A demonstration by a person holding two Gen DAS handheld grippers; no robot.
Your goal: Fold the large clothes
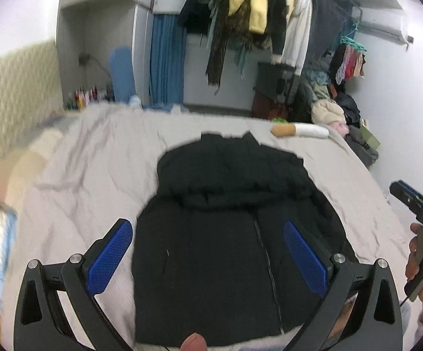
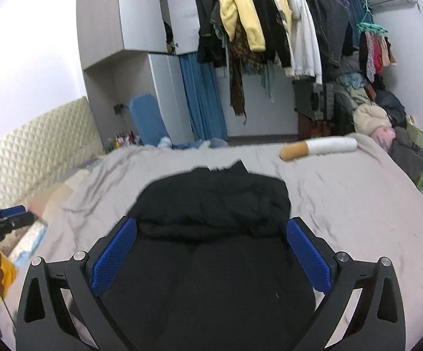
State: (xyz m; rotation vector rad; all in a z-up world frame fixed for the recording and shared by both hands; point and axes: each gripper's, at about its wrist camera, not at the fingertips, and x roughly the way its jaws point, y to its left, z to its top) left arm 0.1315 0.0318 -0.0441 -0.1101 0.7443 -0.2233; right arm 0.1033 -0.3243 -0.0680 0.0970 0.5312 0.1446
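- Your left gripper (image 1: pixel 208 259) hovers over the near half of the black jacket (image 1: pixel 226 204), jaws spread wide and gripping nothing.
- Your right gripper (image 2: pixel 211 256) is likewise spread apart and empty, poised above the same garment.
- The black jacket lies front-up on the grey bedsheet (image 1: pixel 88 158), zipper (image 1: pixel 265 260) running toward you, the far part bunched across the chest.
- It looks compact, with no sleeves trailing, so you seem partway through folding, between grasps.
- Next, you likely need to pinch one edge in each gripper and bring it over evenly; the padded cloth looks bulky, so bite deep.
- The cigarette-shaped pillow (image 2: pixel 318 147) lies well apart.
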